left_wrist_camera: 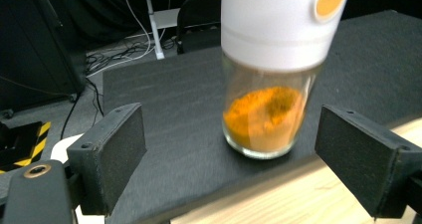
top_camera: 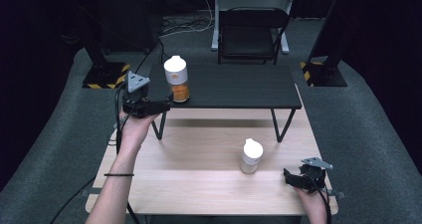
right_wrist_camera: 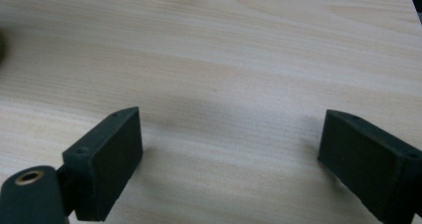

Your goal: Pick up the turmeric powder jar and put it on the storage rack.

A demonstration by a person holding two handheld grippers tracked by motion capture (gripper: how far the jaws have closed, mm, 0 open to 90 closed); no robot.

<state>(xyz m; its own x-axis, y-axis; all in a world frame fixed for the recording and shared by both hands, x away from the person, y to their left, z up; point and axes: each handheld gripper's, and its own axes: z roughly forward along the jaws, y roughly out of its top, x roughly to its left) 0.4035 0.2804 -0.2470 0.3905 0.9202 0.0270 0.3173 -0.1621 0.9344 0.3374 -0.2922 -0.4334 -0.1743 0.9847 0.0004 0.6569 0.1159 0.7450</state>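
Our left gripper hangs spread wide and empty, lined up just short of the orange-spice jar on the black shelf's front-left edge. Our right gripper rests agape near the pale-spice jar.

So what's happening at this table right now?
A person holds a gripper in each hand. The left gripper is open and right in front of a jar of orange powder with a white cap, which stands on a black shelf at its near edge. The jaws are apart and not touching the jar. The right gripper is open too, low over the wooden table, beside a second jar with pale contents.
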